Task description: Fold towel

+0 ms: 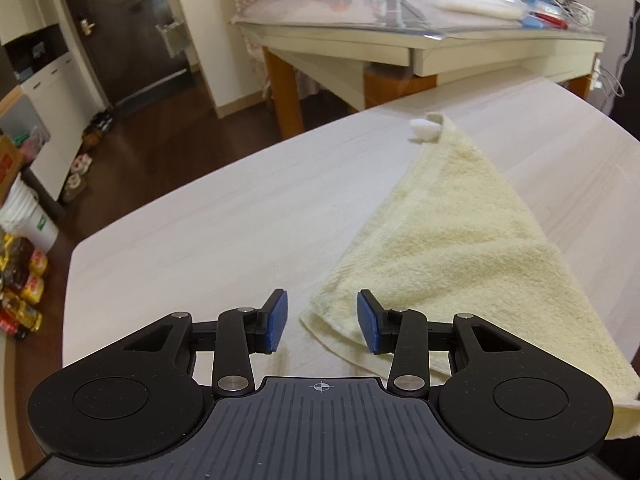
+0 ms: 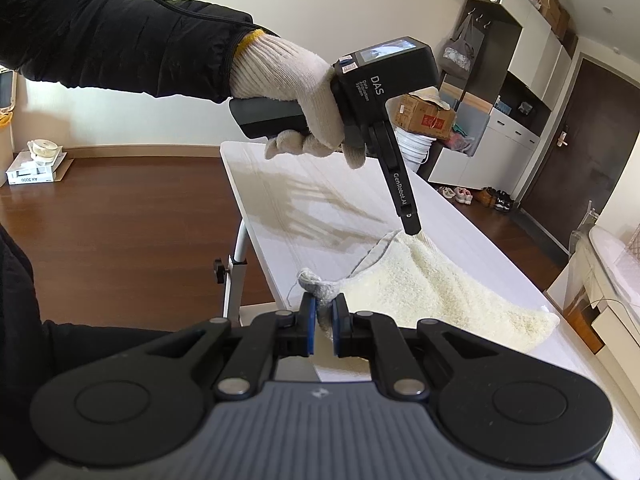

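A pale yellow towel (image 1: pixel 452 248) lies folded in a triangle on the white table (image 1: pixel 208 216). My left gripper (image 1: pixel 322 322) is open, its blue pads on either side of the towel's near corner, just above the table. In the right wrist view the towel (image 2: pixel 436 292) spreads across the table (image 2: pixel 304 196), and my right gripper (image 2: pixel 324 320) is shut on a bunched corner of it. The left gripper (image 2: pixel 412 226), held in a gloved hand, points down at the far corner there.
A second table (image 1: pixel 400 36) with a plastic cover, a blue jug and clutter stands beyond the white table. Bottles and buckets sit on the dark wood floor at left. Cabinets, boxes and a dark door (image 2: pixel 580 140) line the wall.
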A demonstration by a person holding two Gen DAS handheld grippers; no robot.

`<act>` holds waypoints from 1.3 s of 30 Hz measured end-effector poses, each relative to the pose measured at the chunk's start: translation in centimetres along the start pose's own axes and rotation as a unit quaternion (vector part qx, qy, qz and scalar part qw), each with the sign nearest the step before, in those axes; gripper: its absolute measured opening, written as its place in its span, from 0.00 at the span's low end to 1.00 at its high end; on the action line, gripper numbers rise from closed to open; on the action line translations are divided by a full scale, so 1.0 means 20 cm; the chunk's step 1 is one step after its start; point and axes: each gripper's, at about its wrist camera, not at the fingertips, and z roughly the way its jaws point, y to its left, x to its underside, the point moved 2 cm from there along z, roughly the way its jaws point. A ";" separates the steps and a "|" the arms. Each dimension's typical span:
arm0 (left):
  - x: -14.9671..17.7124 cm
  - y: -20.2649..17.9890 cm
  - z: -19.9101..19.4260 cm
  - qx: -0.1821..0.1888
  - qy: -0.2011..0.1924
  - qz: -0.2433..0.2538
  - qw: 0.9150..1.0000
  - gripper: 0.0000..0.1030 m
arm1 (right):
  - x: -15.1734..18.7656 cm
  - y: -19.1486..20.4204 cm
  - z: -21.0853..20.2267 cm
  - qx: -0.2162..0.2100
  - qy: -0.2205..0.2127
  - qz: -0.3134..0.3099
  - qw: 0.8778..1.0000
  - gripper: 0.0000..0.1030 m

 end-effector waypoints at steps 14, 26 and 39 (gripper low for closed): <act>0.04 0.01 0.06 0.033 0.003 0.020 0.999 0.40 | 0.00 0.00 -0.02 -0.002 0.000 0.012 1.000 0.09; 0.05 0.05 0.07 0.064 -0.012 0.024 0.998 0.40 | 0.00 -0.02 -0.03 -0.006 0.002 0.027 1.000 0.09; 0.07 0.07 0.08 0.058 -0.015 0.033 0.998 0.40 | 0.02 -0.03 -0.08 -0.012 0.007 0.033 0.999 0.09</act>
